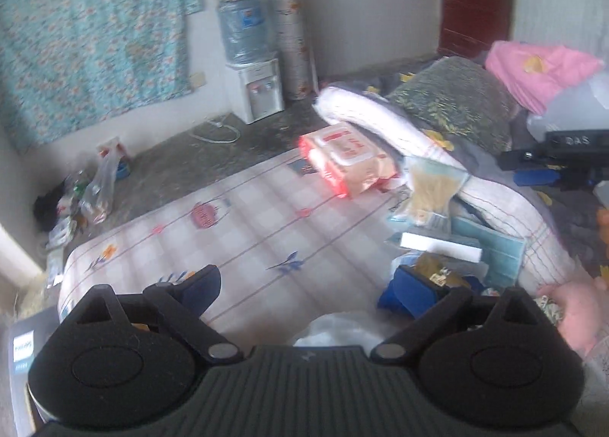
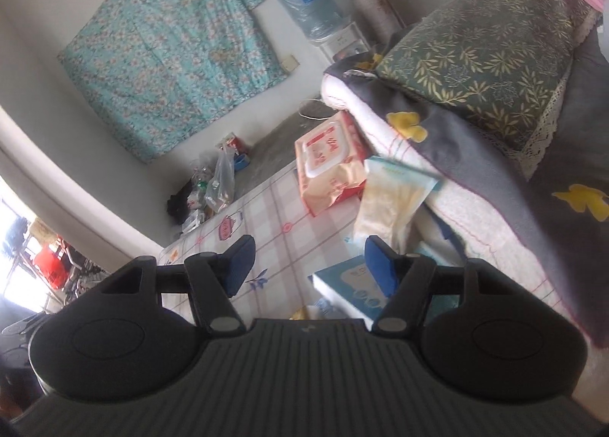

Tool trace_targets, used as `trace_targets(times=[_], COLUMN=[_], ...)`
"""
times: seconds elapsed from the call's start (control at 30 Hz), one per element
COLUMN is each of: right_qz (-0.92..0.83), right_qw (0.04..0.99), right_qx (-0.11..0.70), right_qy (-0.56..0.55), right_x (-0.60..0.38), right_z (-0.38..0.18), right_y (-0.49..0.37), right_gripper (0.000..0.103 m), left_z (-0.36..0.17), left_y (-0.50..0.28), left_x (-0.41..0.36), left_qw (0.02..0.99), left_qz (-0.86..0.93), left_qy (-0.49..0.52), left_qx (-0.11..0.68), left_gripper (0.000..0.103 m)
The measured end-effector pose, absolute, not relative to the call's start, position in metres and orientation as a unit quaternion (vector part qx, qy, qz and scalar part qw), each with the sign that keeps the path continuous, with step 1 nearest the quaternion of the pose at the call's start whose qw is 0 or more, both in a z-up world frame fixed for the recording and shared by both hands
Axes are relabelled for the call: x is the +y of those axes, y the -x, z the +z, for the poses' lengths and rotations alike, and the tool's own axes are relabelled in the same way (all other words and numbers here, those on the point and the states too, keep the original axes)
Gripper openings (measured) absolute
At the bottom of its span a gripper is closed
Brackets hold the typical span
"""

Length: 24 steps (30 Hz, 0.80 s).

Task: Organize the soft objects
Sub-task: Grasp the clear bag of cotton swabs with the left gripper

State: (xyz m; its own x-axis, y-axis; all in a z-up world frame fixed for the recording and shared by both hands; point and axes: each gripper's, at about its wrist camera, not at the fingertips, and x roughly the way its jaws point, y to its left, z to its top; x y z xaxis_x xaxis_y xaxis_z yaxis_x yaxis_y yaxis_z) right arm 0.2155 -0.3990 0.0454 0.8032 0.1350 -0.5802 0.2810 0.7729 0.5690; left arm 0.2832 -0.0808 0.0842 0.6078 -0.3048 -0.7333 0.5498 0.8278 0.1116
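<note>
- Your left hand-held gripper is right up front, its blue pads spread wide apart with nothing between them, hanging over the checked sheet.
- Just beyond its right finger there's a jumble: a crumpled blue item, something brownish I can't make out, and a white box lying flat.
- At the lower right edge a soft pink thing pokes into view; what it is, I can't tell.
- Your right hand-held gripper has its jaws apart too, narrower than the left, and they're empty, pads touching nothing.
- Right by its right pad sits a light blue box with white print, flat on the sheet.
- A little farther out, a pale yellow tissue pack leans against the side of the folded bedding, its top edge blurred.
- Beside it, touching its left edge, there's the red and peach wet-wipe pack, lid side up, flat on the sheet; in the left view it glows bright red.
- To the right the bedding stacks up: a white quilt, a grey blanket with yellow flowers draped over it, and a green leaf-print pillow on top.
- Behind the pillow, a pink fabric bundle rests near the wall.
- On the floor past the sheet, a clear plastic bag and small clutter sit in the corner.
- Farthest back, a water dispenser with a blue bottle stands at the wall, next to a patterned roll.
- A turquoise floral cloth hangs on the wall.
</note>
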Motion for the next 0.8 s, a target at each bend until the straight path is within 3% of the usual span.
trace_targets(times=[0.4, 0.8], right_qz=[-0.072, -0.071], right_qw=[0.825, 0.795], right_qx=[0.377, 0.4], right_qy=[-0.416, -0.45], right_x=[-0.462, -0.474], right_z=[-0.049, -0.093], right_y=[-0.304, -0.374], right_gripper=[0.061, 0.06], left_z=[-0.009, -0.078], left_y=[-0.368, -0.427], left_x=[-0.239, -0.298], left_qw=[0.818, 0.778], left_qz=[-0.336, -0.371], left_qy=[-0.226, -0.225], left_qx=[0.408, 0.454], left_gripper=[0.098, 0.098])
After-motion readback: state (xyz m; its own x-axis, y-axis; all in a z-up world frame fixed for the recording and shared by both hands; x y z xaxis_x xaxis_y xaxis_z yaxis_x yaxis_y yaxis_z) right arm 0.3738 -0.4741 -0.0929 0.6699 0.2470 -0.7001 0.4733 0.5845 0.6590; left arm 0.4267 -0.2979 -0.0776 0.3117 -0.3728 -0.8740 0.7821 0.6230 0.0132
